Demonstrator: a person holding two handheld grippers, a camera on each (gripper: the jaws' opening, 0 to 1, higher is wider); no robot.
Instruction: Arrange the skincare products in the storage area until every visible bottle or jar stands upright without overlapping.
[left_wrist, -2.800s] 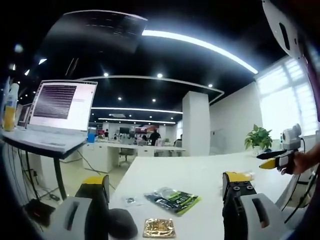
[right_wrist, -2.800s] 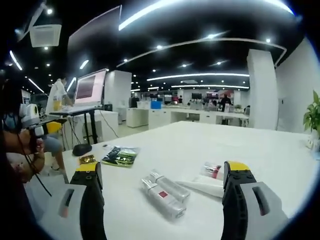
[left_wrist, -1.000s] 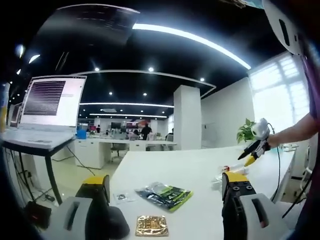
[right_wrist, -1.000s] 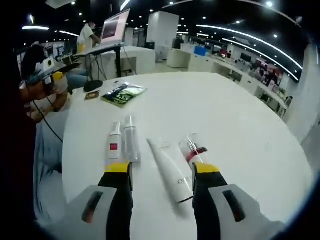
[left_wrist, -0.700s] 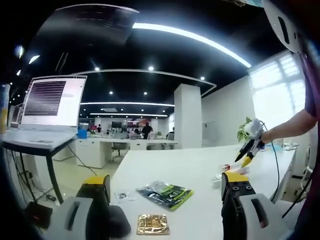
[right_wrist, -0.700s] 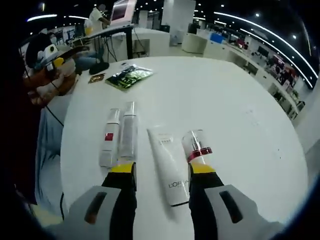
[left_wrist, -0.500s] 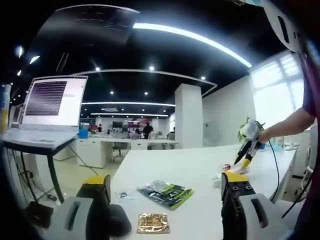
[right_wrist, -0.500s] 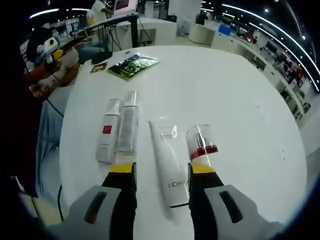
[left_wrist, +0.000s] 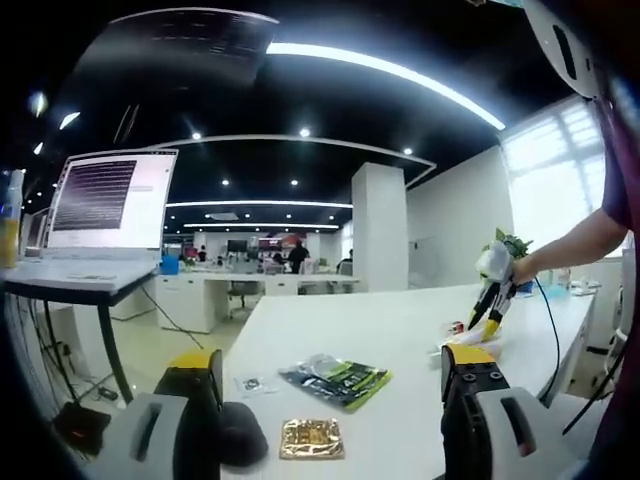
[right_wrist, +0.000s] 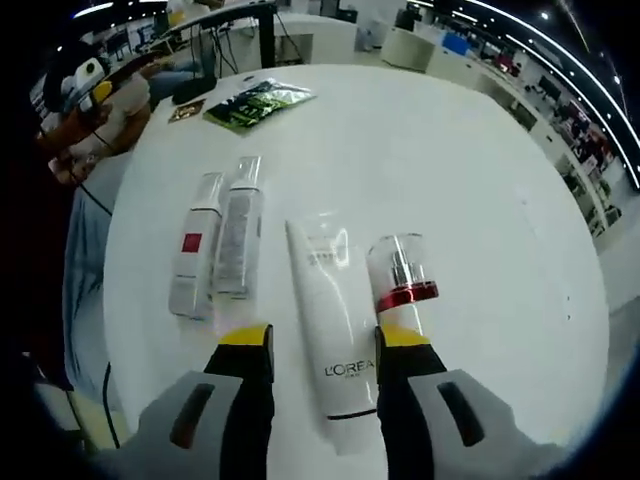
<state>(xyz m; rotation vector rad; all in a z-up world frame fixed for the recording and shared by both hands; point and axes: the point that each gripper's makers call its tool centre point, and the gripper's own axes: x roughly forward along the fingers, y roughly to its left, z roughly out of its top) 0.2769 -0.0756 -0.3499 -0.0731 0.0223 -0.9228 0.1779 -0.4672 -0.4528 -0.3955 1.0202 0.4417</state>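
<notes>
In the right gripper view, several skincare products lie flat on the round white table (right_wrist: 470, 170). A white L'Oreal tube (right_wrist: 330, 310) lies lengthwise between the jaws of my right gripper (right_wrist: 322, 345), which is open and straddles the tube's lower end. To the tube's right lies a bottle with a clear cap and red band (right_wrist: 400, 278). Left of it lie a clear bottle (right_wrist: 236, 238) and a red-labelled bottle (right_wrist: 190, 255), side by side. My left gripper (left_wrist: 330, 400) is open and holds nothing. In the left gripper view, the right gripper (left_wrist: 492, 305) points down at the table.
A green packet (right_wrist: 258, 103) (left_wrist: 335, 378), a gold sachet (left_wrist: 312, 438) and a black mouse (left_wrist: 240, 435) lie near the table's edge by the left gripper. A desk with a lit screen (left_wrist: 110, 200) stands beyond. A person's arm (left_wrist: 570, 240) holds the right gripper.
The right gripper has tilted down over the table, narrowed its jaws and come to straddle the white tube. The left gripper has stayed almost still.
</notes>
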